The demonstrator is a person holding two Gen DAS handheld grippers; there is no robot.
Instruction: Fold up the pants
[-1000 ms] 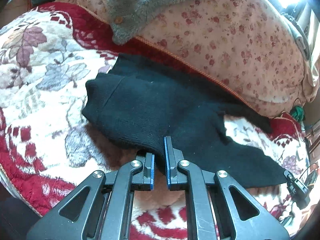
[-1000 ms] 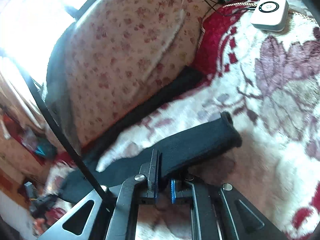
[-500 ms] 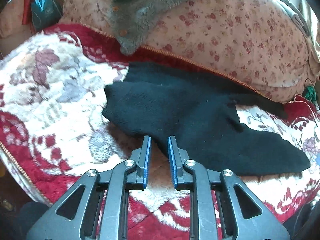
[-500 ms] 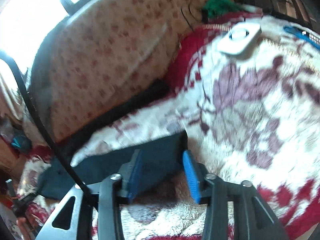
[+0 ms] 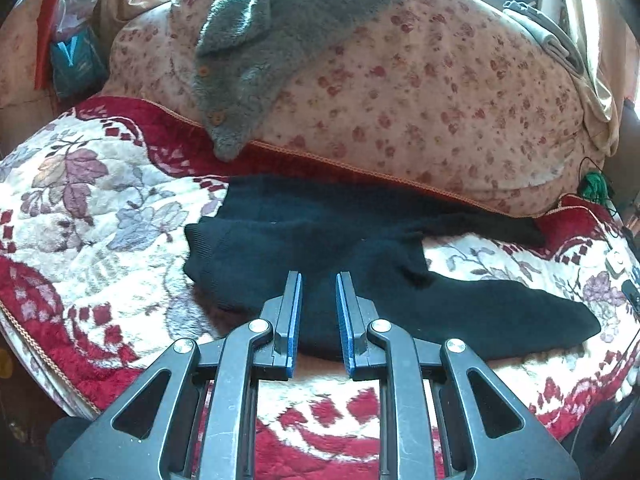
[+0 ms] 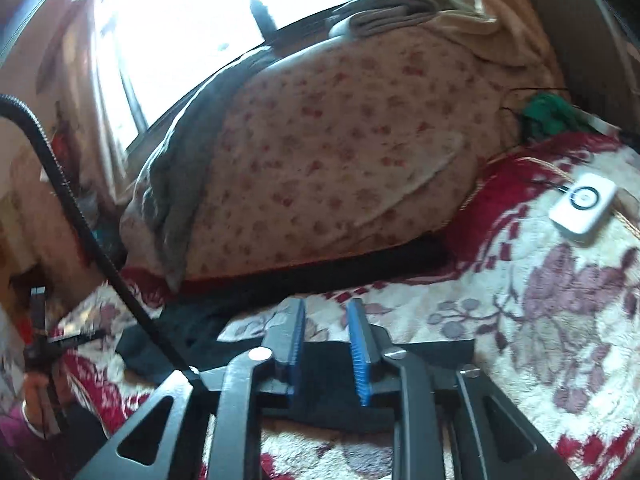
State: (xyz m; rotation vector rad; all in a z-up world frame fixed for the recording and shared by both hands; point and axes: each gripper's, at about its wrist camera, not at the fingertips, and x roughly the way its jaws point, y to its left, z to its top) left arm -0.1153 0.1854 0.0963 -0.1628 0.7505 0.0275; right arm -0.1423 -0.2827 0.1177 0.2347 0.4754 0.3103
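Note:
The black pants [image 5: 360, 248] lie flat on the floral blanket [image 5: 100, 208], with one leg running right along the foot of the pillow and the other nearer me. My left gripper [image 5: 318, 278] hovers over the pants' near edge, slightly open, with nothing between its blue pads. In the right wrist view a pant leg's end [image 6: 432, 354] lies under my right gripper [image 6: 327, 306]. That gripper's jaws are closing; a gap still shows and the pads press on nothing.
A big flowered pillow [image 5: 420, 100] with a grey fleece garment [image 5: 272, 40] on it bounds the far side. A white device [image 6: 584, 204] and a green bundle [image 6: 548, 114] lie at the right. A black cable [image 6: 80, 220] crosses the left.
Both grippers let go of the pants and lifted back from them. The left opened a little and stayed so. The right opened wide, then narrowed again.

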